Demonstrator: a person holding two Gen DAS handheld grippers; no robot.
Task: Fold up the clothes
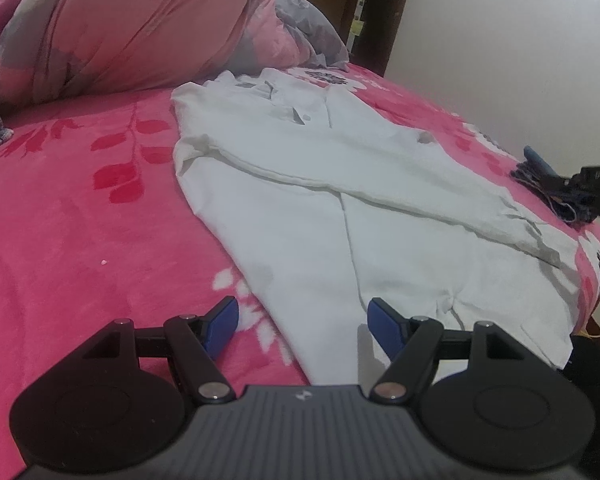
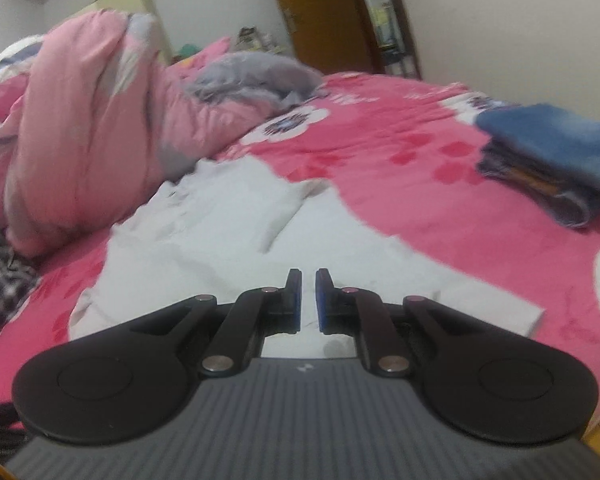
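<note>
A white collared shirt (image 1: pixel 340 184) lies flat on the pink floral bedspread (image 1: pixel 80 220), with one sleeve folded across its front and the collar at the far end. My left gripper (image 1: pixel 303 322) hovers open above the shirt's near hem, its blue pads (image 1: pixel 222 324) wide apart and holding nothing. In the right wrist view the same shirt (image 2: pixel 220 232) looks blurred. My right gripper (image 2: pixel 308 300) hangs just above it, the jaws nearly together with only a thin gap, and no cloth is pinched between them.
A bunched pink and grey quilt (image 1: pixel 132 24) fills the head of the bed. Folded blue jeans (image 2: pixel 556 160) sit near the right edge of the bed. Checkered cloth (image 2: pixel 0 280) lies at the left. A wooden door (image 2: pixel 324 16) and a white wall stand behind.
</note>
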